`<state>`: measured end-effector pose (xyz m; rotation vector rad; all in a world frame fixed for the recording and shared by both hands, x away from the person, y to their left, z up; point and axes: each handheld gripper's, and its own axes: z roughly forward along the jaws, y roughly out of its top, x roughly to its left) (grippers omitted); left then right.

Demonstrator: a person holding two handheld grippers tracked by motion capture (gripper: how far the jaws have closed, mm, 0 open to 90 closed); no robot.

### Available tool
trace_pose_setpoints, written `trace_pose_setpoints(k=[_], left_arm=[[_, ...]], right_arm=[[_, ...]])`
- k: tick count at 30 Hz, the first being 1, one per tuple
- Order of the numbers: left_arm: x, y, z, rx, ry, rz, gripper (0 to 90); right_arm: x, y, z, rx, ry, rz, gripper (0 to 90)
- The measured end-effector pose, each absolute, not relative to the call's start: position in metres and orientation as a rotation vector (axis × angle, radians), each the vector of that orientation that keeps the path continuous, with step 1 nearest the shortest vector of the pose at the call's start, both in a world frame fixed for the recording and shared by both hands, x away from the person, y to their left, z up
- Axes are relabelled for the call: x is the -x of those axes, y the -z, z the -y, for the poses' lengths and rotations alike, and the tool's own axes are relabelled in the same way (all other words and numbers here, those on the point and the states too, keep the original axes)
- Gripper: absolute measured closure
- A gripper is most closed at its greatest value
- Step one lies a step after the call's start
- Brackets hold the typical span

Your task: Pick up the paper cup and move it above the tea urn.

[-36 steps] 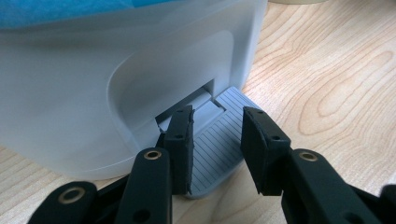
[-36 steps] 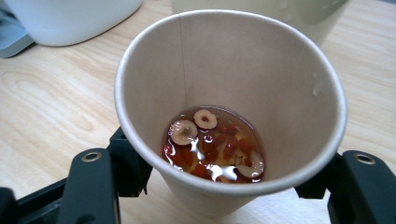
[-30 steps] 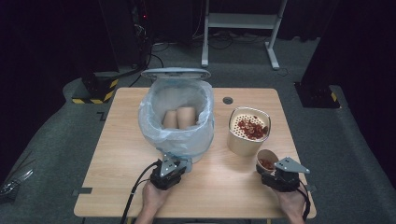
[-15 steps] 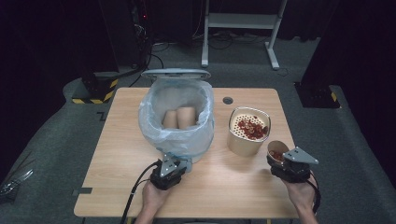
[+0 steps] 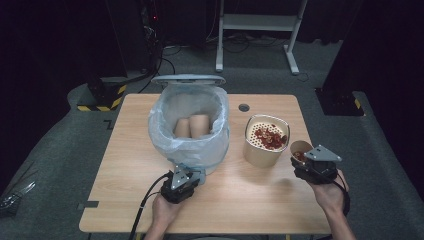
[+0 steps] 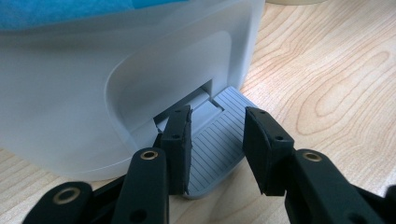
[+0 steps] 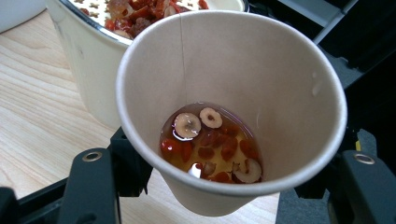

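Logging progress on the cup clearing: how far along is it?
Done: two cups lie in the lined bin. In hand: the right gripper holds a paper cup of tea and fruit; the left gripper straddles the bin's pedal. Left: probably straining it into the sieve pot, then binning it.

No text, label, brand, number or sign is showing legibly on anything in these views. The black-and-yellow hazard striping (image 5: 107,99) on the low base at the far left of the floor is carrying no letters.
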<state>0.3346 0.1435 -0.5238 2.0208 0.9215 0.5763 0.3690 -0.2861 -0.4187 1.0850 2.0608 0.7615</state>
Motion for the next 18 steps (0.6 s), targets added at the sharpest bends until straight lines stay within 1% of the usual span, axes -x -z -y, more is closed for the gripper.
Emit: trace_pose_setpoints(k=[13,18], left_arm=[[-0.335,0.524,-0.144,-2.011,-0.549,-0.926,62.1],[-0.335,0.524,-0.144,-2.010,-0.548,-0.926,62.1]], right_arm=[[-0.380,0.403,0.286,-1.065,-0.713,-2.064,35.1],[-0.387,0.397,0.285,-1.037,-0.641,-2.081,35.2]])
